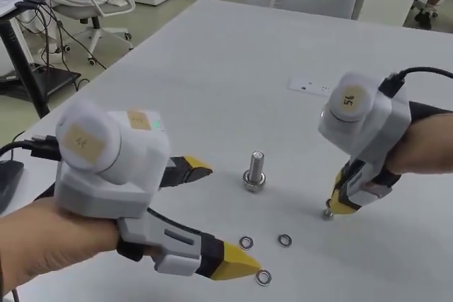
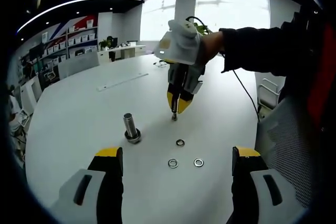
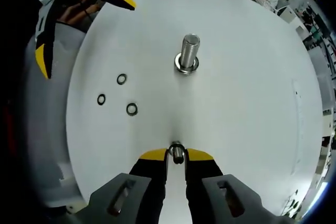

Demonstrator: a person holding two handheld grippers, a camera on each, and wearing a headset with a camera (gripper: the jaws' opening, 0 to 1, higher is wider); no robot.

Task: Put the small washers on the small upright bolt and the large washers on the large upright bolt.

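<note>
Clamping the small bolt [image 3: 177, 152] upright, the right gripper [image 3: 177, 156] has fingers closed (left gripper [image 2: 177, 153] fingers spread wide).

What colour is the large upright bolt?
Silver metal; the large bolt shows best in the right gripper view.

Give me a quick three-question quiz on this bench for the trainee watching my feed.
1. True or false: the left gripper is shut.
2. What is the right gripper clamped on? A) the small bolt B) a washer C) nothing
3. How many loose washers lie flat on the table?

Key: 1 false, its jaws stand wide apart. 2 A, it holds the bolt upright with its base on the table. 3 three.
</note>
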